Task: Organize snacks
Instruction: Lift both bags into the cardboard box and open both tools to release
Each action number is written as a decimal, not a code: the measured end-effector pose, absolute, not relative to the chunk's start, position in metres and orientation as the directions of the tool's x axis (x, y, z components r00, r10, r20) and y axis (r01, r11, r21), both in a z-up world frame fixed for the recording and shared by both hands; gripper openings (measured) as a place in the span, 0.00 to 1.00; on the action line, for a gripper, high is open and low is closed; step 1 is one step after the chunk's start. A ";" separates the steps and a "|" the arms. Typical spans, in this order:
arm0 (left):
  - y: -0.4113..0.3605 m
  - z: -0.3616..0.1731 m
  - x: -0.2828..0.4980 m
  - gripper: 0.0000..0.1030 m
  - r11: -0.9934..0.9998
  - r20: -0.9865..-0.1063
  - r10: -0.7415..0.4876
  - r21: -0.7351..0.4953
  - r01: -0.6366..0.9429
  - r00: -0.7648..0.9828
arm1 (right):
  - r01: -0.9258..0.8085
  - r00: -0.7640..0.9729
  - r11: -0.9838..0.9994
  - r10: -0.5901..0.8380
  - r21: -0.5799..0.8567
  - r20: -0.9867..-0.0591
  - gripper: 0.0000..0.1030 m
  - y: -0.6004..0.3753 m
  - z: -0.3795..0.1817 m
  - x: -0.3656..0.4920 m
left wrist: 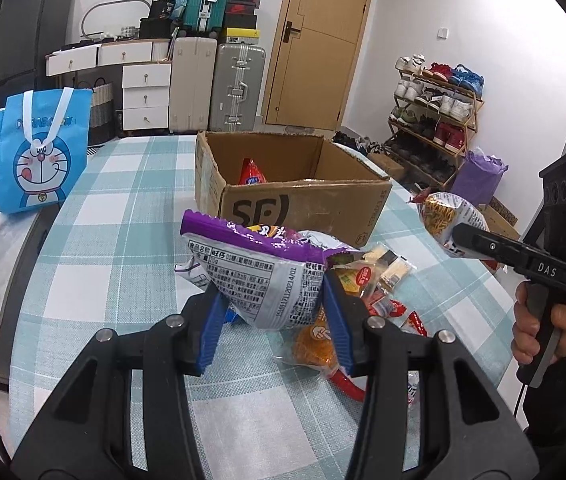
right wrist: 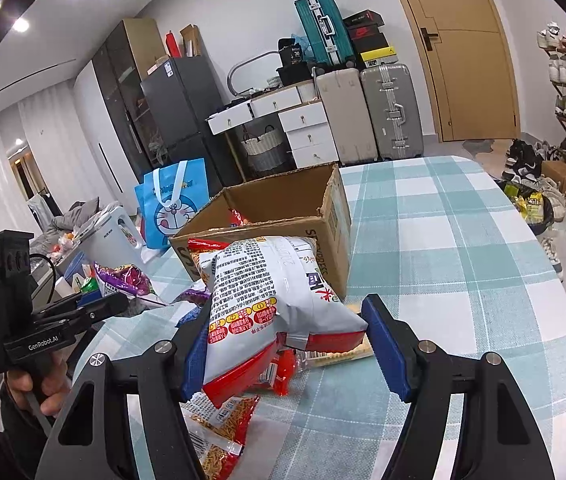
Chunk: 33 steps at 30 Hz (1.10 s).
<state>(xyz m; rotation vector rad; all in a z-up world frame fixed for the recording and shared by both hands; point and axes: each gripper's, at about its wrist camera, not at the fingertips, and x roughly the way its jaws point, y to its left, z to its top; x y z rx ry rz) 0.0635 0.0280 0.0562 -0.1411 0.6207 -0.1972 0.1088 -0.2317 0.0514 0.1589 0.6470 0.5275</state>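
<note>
My left gripper (left wrist: 273, 312) is shut on a purple-and-silver snack packet (left wrist: 259, 276), held above the checked table. My right gripper (right wrist: 287, 344) is shut on a red-and-silver noodle-snack bag (right wrist: 267, 300), lifted above the table; it also shows in the left wrist view (left wrist: 449, 218) at the right. An open SF cardboard box (left wrist: 299, 204) stands just beyond both, with a red packet (left wrist: 252, 174) inside. More loose snack packets (left wrist: 375, 280) lie on the table in front of the box, and an orange noodle packet (right wrist: 223, 432) lies under my right gripper.
A blue Doraemon bag (left wrist: 39, 152) stands at the table's left side. The table's edge (right wrist: 543, 248) curves off on the right, with shoes and a shoe rack (left wrist: 435, 120) on the floor beyond. Suitcases and drawers stand by the far wall.
</note>
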 end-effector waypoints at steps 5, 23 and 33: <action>0.028 0.066 0.058 0.42 0.973 -0.541 -0.217 -0.185 0.136 0.812 | -0.415 0.683 0.858 0.514 0.304 -0.519 0.69 -0.229 0.053 0.108; 0.022 0.095 0.076 0.42 0.982 -0.501 -0.168 -0.162 0.099 0.849 | -0.382 0.719 0.868 0.495 0.317 -0.488 0.69 -0.221 0.065 0.120; 0.008 0.119 0.111 0.42 0.985 -0.475 -0.150 -0.150 0.087 0.867 | -0.360 0.727 0.880 0.473 0.311 -0.498 0.69 -0.210 0.077 0.143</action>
